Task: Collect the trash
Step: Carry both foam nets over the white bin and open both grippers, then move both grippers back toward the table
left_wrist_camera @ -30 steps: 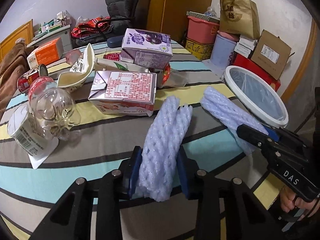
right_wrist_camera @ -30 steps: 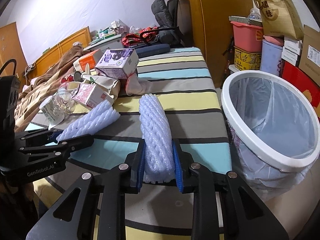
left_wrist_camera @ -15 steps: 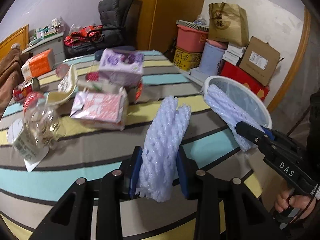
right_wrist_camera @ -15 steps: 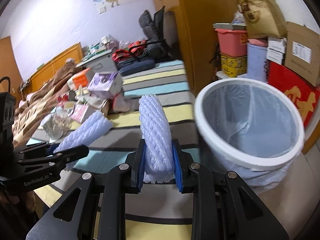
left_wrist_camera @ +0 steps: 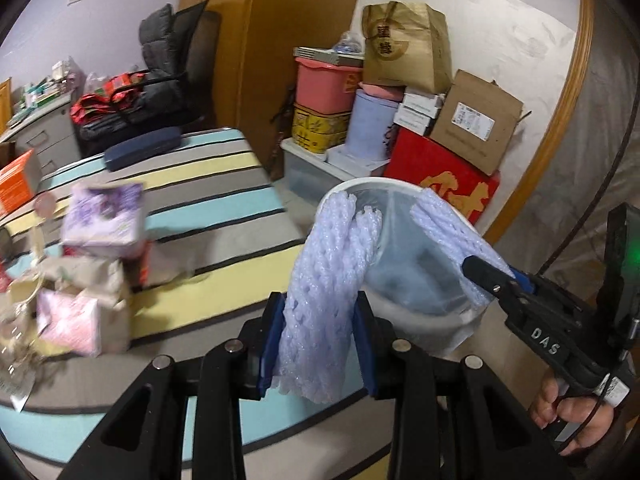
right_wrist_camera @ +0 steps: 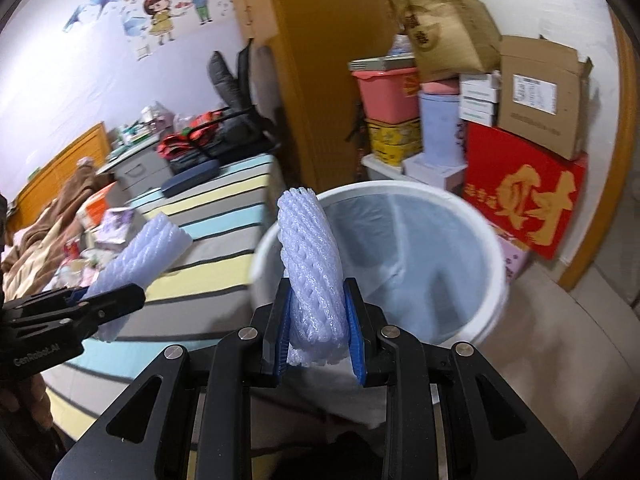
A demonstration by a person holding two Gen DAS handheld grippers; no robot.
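Foam net sleeves, one clenched in each gripper: left gripper (left_wrist_camera: 318, 344) pinches left sleeve (left_wrist_camera: 326, 280) near its bottom end, right gripper (right_wrist_camera: 316, 328) same on right sleeve (right_wrist_camera: 310, 256). Light, squashy, springy; lower-end hold looks fine. Lined white bin (right_wrist_camera: 460, 204) just beyond fingertips, striped bed (left_wrist_camera: 208, 184) with leftover cartons left of fingers, stacked boxes behind

Left tongs (left_wrist_camera: 318, 342): jaws clamped, angled downward. Right tongs (right_wrist_camera: 316, 328): jaws clamped, angled downward, gripped at the handle by a hand (left_wrist_camera: 576, 412).
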